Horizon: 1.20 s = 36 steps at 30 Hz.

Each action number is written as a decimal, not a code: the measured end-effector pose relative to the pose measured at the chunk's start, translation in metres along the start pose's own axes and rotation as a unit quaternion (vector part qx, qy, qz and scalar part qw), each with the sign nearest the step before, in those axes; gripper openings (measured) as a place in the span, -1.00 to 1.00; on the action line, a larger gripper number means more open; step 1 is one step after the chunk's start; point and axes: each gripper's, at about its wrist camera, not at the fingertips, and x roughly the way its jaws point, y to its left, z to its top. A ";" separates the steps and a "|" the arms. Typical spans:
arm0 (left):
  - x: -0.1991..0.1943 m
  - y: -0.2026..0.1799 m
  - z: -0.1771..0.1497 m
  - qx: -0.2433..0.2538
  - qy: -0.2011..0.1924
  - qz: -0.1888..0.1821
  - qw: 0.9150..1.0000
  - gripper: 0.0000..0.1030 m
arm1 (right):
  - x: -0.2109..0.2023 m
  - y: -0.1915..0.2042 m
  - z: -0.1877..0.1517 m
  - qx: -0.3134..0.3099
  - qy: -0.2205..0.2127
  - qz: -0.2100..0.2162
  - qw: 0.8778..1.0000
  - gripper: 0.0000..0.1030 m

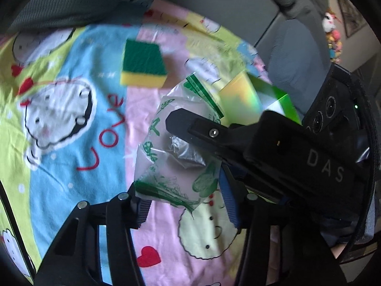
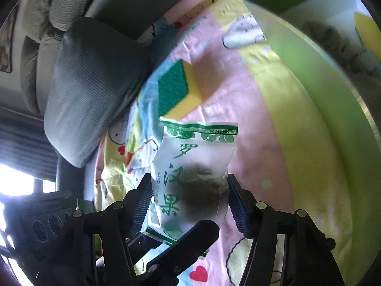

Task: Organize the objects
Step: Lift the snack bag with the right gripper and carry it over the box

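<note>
A white plastic packet with green print (image 1: 173, 157) (image 2: 193, 166), holding a dark round fruit, is up above the cartoon-print bedsheet (image 1: 71, 109). My left gripper (image 1: 184, 205) has its pads against the packet's lower end. My right gripper (image 2: 190, 202) has its blue pads on both sides of the same packet; it shows in the left wrist view as the black body (image 1: 273, 152) reaching across. A green-and-yellow sponge (image 1: 142, 64) (image 2: 177, 90) lies on the sheet beyond. A green box (image 1: 269, 97) (image 2: 321, 76) is close at the right.
Grey cushions (image 1: 66, 2) (image 2: 95, 85) border the sheet at the far side. A grey sofa arm (image 1: 295, 54) stands beyond the box. Colourful toys (image 1: 333, 38) hang at the far right.
</note>
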 end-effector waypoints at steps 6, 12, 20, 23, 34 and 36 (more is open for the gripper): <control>-0.029 -0.046 -0.001 0.076 -0.071 -0.044 0.994 -0.05 | -0.057 0.013 -0.004 -0.028 -0.083 0.021 0.996 0.22; -0.034 -0.089 -0.002 0.140 -0.105 -0.079 0.981 -0.05 | -0.108 0.008 -0.007 -0.027 -0.152 0.024 0.988 0.22; -0.011 -0.124 -0.001 0.194 -0.099 -0.123 0.968 -0.04 | -0.148 -0.017 -0.007 0.014 -0.203 -0.001 0.979 0.22; 0.003 -0.130 -0.003 0.185 -0.078 -0.147 0.969 -0.04 | -0.156 -0.027 -0.007 0.031 -0.205 -0.029 0.978 0.22; 0.031 -0.152 -0.015 0.167 -0.032 -0.210 0.963 -0.04 | -0.174 -0.058 -0.012 0.073 -0.224 -0.095 0.967 0.22; 0.034 -0.154 -0.016 0.164 -0.026 -0.214 0.963 -0.04 | -0.175 -0.061 -0.012 0.077 -0.225 -0.100 0.966 0.22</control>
